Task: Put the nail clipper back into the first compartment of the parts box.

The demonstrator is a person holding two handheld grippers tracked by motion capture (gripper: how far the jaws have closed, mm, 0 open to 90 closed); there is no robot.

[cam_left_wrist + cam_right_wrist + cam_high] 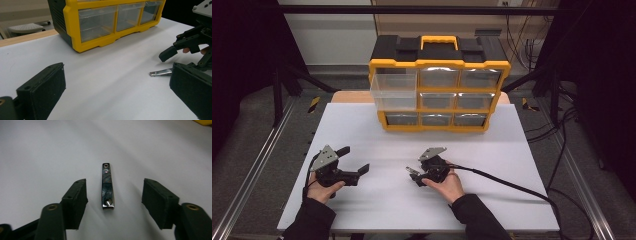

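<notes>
- A metal nail clipper (107, 187) lies flat on the white bench (377, 135), between the two black jaws of the right gripper (113, 197), neither pad touching it.
- The right gripper's jaws stand spread on either side of the clipper, with bare bench showing between each pad and the metal; the clipper's length runs along the jaws, away from the camera.
- In the high view the right gripper (414, 175) sits low over the bench in the person's right hand (446, 186), near the middle of the front half of the bench, its cable trailing off to the right.
- The left gripper (356, 162), held in the left hand (319, 187), rests well apart to the left, its jaws wide and with nothing between them.
- From the left gripper view the clipper (161, 73) shows as a bright strip on the bench beneath the right gripper's jaws.
- A yellow and black drawer organiser (439, 90) stands at the back of the bench, well apart from the clipper; its upper left clear drawer (393, 91) is pulled out.
</notes>
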